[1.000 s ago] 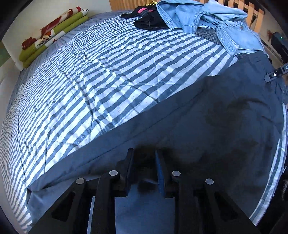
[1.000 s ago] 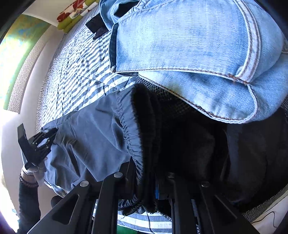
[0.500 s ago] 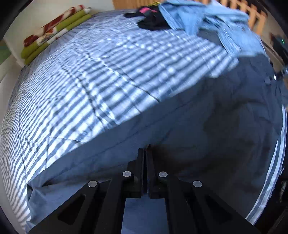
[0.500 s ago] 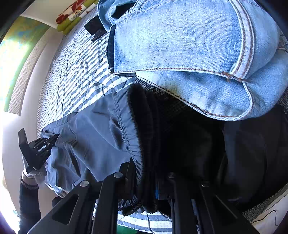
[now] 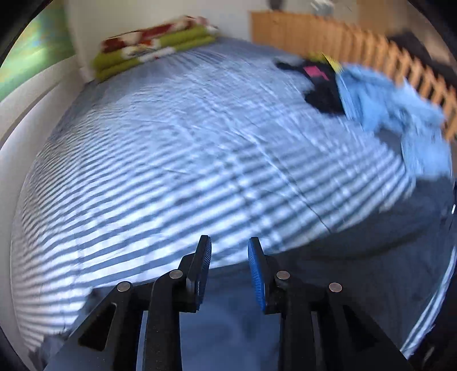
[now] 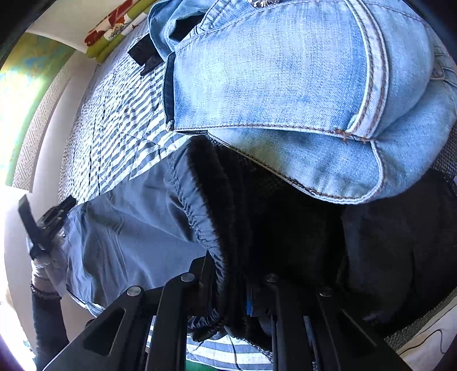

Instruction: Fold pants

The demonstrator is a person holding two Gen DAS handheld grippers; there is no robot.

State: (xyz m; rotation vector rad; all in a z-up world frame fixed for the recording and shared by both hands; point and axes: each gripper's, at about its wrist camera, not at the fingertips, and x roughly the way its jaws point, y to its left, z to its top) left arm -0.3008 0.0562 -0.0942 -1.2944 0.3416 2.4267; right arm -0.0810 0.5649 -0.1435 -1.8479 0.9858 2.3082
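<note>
pants [image 6: 137,228] waistband between right fingers [image 6: 205,274], below parted left fingers [image 5: 204,265]

left wrist: low above the pants [image 5: 357,256], faces across striped bed [image 5: 171,171] toward folded blanket [image 5: 154,45] | right wrist: very close to waistband, under jeans [image 6: 285,85] | shared: pants, bed, blanket, jeans

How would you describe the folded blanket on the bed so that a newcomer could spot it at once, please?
Start from the blue-and-white striped bedspread and follow it to its far corner against the white wall. There lies the folded lime-green blanket with red and white flowers. It is neatly stacked, unlike the loose pale-blue denim garments heaped opposite.
</note>
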